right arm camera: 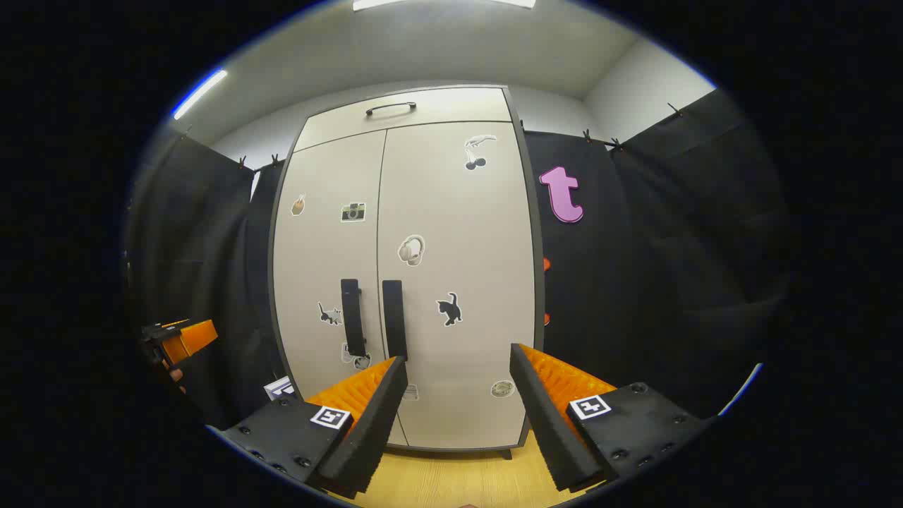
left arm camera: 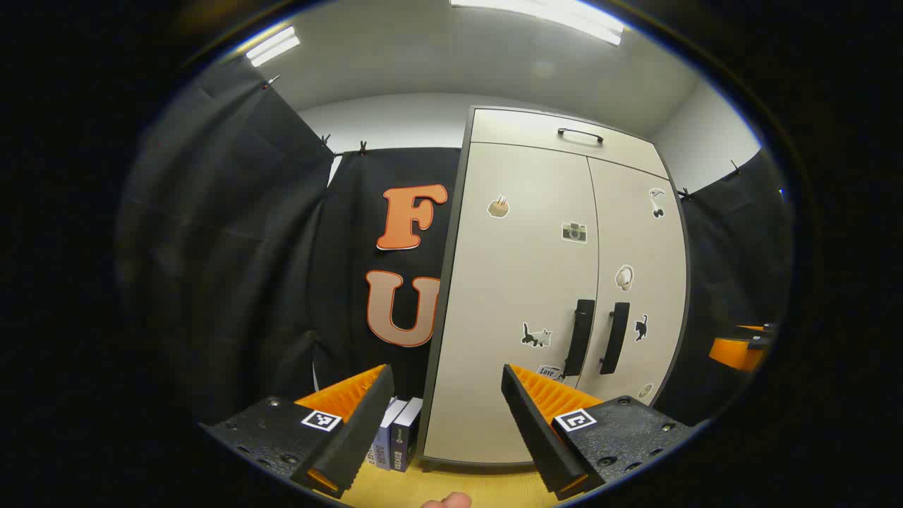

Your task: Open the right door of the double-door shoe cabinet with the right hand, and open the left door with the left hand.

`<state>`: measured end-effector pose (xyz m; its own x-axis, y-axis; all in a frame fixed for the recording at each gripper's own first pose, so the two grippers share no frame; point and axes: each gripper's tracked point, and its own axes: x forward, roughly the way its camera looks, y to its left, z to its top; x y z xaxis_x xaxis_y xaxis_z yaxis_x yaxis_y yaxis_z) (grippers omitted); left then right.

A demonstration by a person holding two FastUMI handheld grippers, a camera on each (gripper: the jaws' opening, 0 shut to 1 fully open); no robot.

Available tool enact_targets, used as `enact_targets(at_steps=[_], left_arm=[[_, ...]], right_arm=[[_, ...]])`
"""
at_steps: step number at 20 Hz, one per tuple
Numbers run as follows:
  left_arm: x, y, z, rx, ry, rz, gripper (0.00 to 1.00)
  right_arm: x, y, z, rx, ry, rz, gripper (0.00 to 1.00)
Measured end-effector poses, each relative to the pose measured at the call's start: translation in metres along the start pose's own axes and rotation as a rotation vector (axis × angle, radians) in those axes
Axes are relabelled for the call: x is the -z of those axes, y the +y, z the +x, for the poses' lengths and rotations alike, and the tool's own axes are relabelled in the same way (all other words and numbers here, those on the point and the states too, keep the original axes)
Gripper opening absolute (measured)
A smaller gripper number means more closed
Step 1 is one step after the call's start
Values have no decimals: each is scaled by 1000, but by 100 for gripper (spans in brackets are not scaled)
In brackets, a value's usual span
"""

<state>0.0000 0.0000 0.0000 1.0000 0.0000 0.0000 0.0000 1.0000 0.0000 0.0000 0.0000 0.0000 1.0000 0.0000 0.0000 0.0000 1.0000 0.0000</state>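
Two cream doors of the tall, sticker-dotted shoe cabinet (right arm camera: pixel 402 282) stand closed, so neither half of the job has begun. Its right door's (right arm camera: pixel 458 282) black vertical bar handle (right arm camera: pixel 394 317) and the left door's (left arm camera: pixel 518 296) matching black handle (left arm camera: pixel 580 337) sit side by side at the centre seam, untouched. Both orange-and-black handheld tools, the right gripper (right arm camera: pixel 457 384) and left gripper (left arm camera: pixel 446 395), hover in front with jaws spread wide and empty, near the cabinet on the pale wood floor (right arm camera: pixel 458 480).
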Motion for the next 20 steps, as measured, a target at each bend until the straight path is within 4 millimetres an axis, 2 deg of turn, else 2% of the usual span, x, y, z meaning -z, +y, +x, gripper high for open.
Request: enact_targets(at_steps=[1,3,4,5,20], left_arm=[[-2,0,0,-4,-6,-3,94],[-2,3,1,-14,-8,6,94],[-2,3,0,-18,-8,15,91],[-2,3,0,-21,-9,19,95],[-4,6,4,-25,-20,8,94]], right_arm=[[0,-1,1,2,1,1,98],[2,-2,3,2,5,2,98],[2,-1,4,1,7,3,98],[3,-1,4,-2,9,5,98],[1,0,13,0,-1,16,98]])
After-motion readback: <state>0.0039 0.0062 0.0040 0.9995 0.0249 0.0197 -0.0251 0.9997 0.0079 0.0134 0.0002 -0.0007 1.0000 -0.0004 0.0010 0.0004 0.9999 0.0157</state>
